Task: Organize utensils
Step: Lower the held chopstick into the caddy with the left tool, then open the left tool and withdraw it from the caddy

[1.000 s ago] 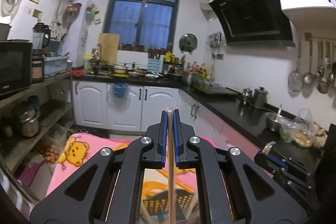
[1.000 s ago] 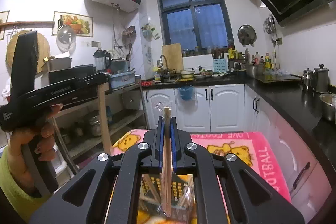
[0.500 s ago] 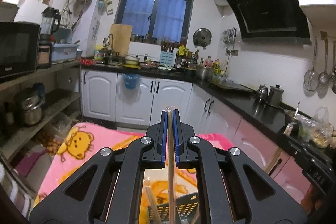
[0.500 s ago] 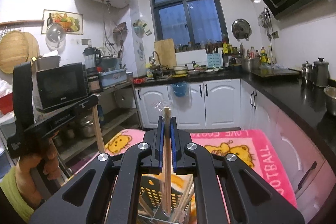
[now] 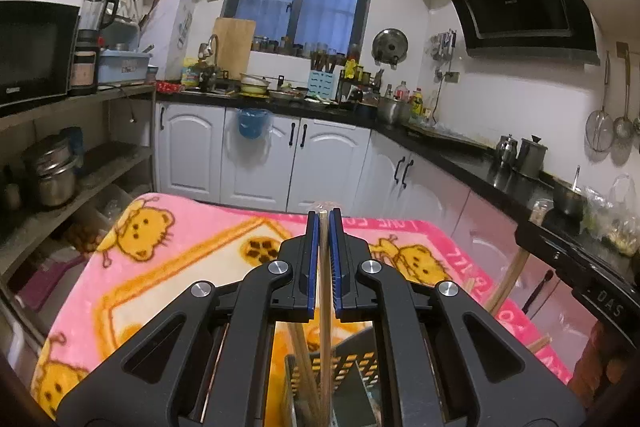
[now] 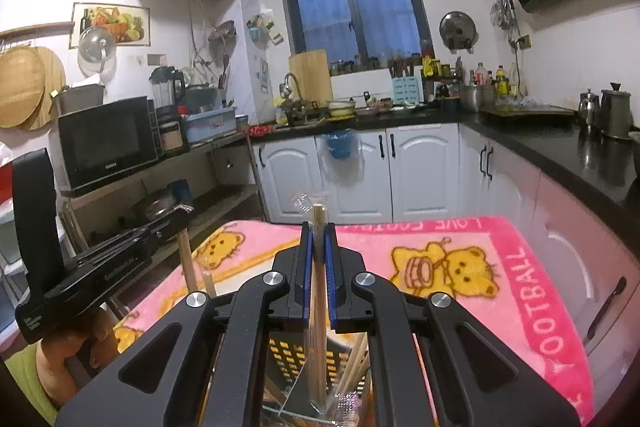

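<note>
Two hand-held grippers above a slotted utensil holder point(image 6: 298, 359) standing on a pink bear-print blanket point(image 6: 460, 259); the holder serves as landmark throughout.

Left gripper point(image 5: 324, 223): jaws clamped on a single wooden chopstick point(image 5: 325, 307), which runs upright between the blue pads; its lower end hangs inside the holder's mouth point(image 5: 352, 367), beside other chopsticks already leaning there.

Right gripper point(image 6: 319, 231): jaws clamped on a chopstick pair in a clear wrapper point(image 6: 318, 307), upright, its tip above the pads and its lower end reaching down into the holder among the sticks at the right-hand wall. The left gripper appears in the right wrist view to the left of the holder point(image 6: 104, 267), carried by a hand point(image 6: 84, 339) with a green cuff.

Step in hand, as judged: delivery of both loads into the holder, with insertion begun but release not made.

Next move, as judged: lower each stick until its end is well down between the holder's walls, then part the jaws and lift straight up. Care is needed so that the sticks already inside are not knocked and the light holder is not tipped.
</note>
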`<state>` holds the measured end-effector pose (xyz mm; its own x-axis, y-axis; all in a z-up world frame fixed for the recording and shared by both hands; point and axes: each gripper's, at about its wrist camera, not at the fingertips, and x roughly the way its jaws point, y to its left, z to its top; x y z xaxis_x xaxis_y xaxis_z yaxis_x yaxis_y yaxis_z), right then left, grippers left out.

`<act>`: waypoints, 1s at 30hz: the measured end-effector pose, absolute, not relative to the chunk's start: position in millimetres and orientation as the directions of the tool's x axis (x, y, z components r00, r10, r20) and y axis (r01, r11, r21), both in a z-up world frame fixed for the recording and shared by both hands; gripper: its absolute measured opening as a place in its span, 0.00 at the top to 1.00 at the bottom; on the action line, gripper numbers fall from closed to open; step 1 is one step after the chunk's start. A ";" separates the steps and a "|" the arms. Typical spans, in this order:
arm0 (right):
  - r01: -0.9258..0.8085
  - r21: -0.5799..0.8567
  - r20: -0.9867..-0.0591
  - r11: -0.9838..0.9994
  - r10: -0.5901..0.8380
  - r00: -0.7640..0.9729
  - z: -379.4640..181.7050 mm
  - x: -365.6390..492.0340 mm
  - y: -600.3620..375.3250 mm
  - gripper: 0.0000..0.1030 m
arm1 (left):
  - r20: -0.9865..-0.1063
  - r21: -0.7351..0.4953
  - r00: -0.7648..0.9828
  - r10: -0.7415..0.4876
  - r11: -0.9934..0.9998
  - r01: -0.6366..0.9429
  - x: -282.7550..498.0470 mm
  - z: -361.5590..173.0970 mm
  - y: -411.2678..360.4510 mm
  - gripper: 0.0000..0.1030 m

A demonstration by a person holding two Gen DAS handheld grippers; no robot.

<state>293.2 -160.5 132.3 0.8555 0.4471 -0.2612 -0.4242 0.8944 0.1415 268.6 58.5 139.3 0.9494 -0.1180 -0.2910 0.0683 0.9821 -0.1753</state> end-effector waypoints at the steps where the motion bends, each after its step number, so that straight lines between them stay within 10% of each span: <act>1: -0.425 0.141 -0.266 0.894 0.448 0.854 129.8 292.3 -161.6 0.94 | -0.295 -0.181 0.948 -0.122 0.981 0.070 268.6 136.5 59.1 0.97; 13: -0.406 0.114 -0.333 0.907 0.420 0.844 114.9 283.4 -159.6 0.93 | -0.354 -0.181 0.920 -0.166 0.978 0.107 264.0 118.7 57.8 0.97; 20: -0.390 0.116 -0.359 0.914 0.405 0.841 115.3 274.0 -171.3 0.76 | -0.409 -0.206 0.894 -0.185 0.973 0.107 260.5 114.8 60.6 0.96; 30: -0.377 0.127 -0.383 0.918 0.396 0.835 116.4 261.0 -187.5 0.62 | -0.454 -0.216 0.873 -0.178 0.973 0.086 248.0 115.1 66.3 0.73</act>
<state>261.0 -187.5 116.4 0.8346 0.3958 -0.3832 -0.3770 0.9175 0.1268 248.0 66.3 115.1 0.8733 -0.1778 -0.4537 0.0858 0.9726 -0.2160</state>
